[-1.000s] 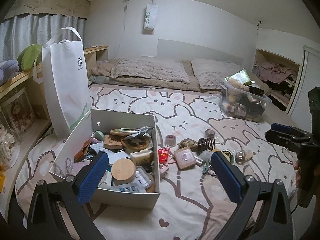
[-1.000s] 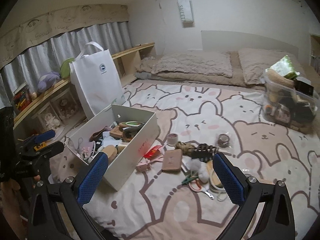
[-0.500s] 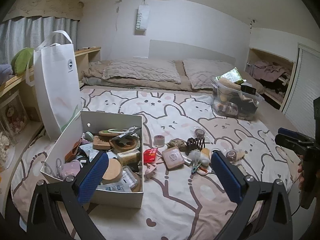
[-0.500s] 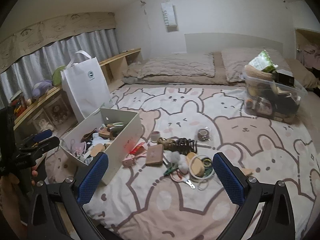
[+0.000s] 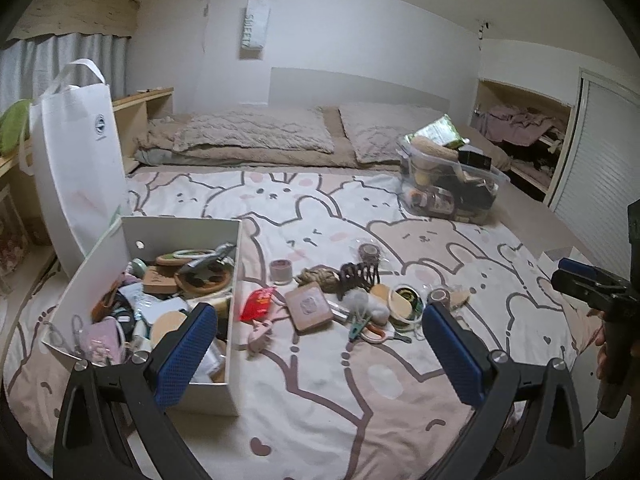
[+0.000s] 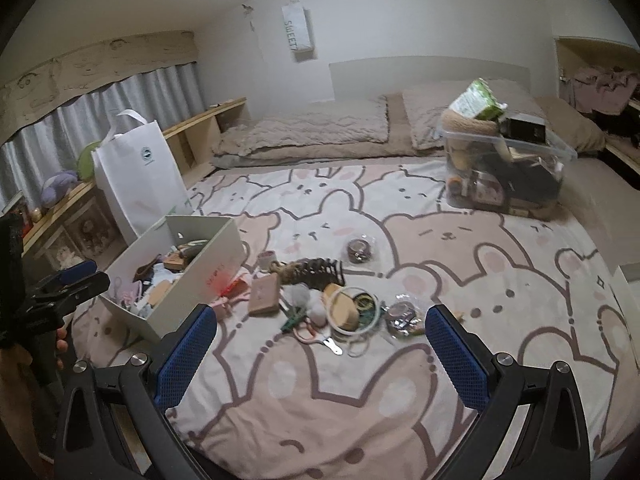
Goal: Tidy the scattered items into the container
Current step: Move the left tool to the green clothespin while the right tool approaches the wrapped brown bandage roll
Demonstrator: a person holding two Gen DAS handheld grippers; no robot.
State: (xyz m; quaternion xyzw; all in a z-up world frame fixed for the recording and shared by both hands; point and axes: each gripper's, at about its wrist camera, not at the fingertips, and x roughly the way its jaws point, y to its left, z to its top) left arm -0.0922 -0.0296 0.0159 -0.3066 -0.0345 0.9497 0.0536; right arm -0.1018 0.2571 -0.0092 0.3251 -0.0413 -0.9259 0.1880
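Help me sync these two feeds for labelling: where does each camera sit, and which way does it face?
Left wrist: on the left gripper, facing up the bed over the white box; its blue fingers show, the right gripper at right.
Right wrist: on the right gripper, further right, facing the scattered pile; the left gripper shows at left.
Shared: box, pile, white bag, clear bin.

Box [image 5: 180, 228] left on the bed [image 5: 320, 380] — scattered items [image 5: 340, 300] right of it.
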